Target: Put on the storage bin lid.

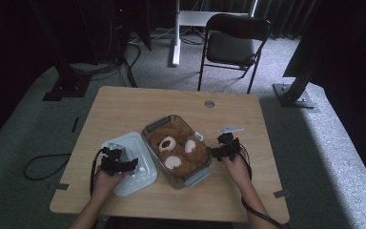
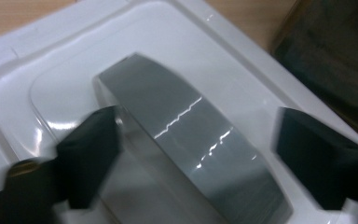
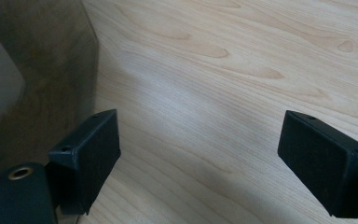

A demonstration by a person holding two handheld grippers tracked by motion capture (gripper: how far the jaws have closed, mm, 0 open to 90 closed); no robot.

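— Two claws: what are you seeing up close?

— Your left claw is straddling the grey handle of the white lid, jaws apart, not pressing. Your right claw is gaping over bare desk, beside the smoky bin.

— From above?

— Lid is lying left of the bin, touching it; brown teddy inside.

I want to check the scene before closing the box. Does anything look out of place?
Yes: the white lid lies on the table beside the clear box, not on it. The teddy bear fills the box up to its rim, so closing could be tight.
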